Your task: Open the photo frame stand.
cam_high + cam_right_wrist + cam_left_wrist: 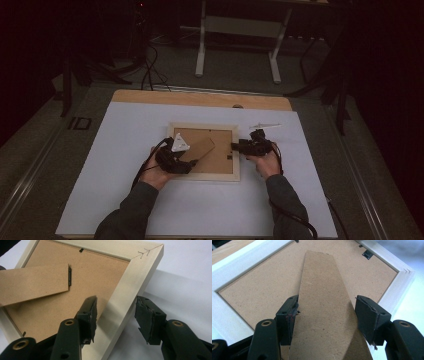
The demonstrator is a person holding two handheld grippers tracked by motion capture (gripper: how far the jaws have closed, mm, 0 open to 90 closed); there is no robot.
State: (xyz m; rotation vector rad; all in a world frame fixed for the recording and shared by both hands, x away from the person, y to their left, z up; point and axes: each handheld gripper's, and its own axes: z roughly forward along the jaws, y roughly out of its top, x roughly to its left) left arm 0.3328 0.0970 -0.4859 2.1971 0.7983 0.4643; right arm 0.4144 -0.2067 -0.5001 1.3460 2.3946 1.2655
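— Left gripper point(325, 315): what are you doing with it?

— You're holding it over the back of the frame point(204, 176), which is lying face down on the white mat point(125, 200). Its jaws are sitting on either side of the stand point(322, 305), that long brown strip running up across the backing board point(262, 290). The left pad is touching the strip's edge; the right one is looking close against the other edge, but whether it's pressing I can't tell.

— So are you gripping the stand or not?

— You're bracketing it closely; a firm grip isn't showing clearly enough to call. In the high view the left gripper point(175, 157) is resting over the frame's lower left part, with the stand point(202, 148) angling up to the right from it.

— And the right gripper point(116, 315)?

— You're keeping its jaws spread wide, straddling the frame's pale rail point(125, 297). One jaw is sitting over the backing board point(95, 272), the other out over the mat point(180, 285). Neither pad is pressing on the wood; gaps are showing on both sides.

— Where is it sitting on the table?

— In the high view the right gripper point(239, 147) is meeting the frame's right edge, about halfway along. A small white piece point(265, 125) is lying on the mat just beyond it, apart from the frame.
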